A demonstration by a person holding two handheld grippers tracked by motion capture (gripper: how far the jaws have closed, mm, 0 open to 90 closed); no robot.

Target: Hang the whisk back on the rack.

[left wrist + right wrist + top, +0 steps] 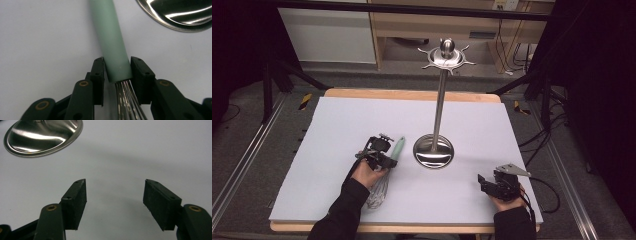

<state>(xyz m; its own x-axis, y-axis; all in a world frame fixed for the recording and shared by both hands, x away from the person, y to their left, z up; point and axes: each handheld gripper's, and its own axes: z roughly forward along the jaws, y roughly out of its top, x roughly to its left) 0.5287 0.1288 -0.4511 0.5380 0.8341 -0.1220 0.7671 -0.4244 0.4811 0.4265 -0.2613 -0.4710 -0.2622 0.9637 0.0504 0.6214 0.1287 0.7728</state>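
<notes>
Left gripper [117, 72] clamps whisk [110, 37] where handle meets wires, handle pointing ahead toward stand [433, 151]; right gripper [115, 203] gapes empty

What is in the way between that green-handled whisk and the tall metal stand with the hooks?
Nothing visible. The left gripper is shut on the whisk at the base of its handle, and the whisk lies just left of the stand; only bare white table lies between them. The right gripper sits open, off to the right.

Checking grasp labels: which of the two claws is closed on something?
The left claw: it clamps the whisk's green handle. The right claw gapes open over bare table.
</notes>
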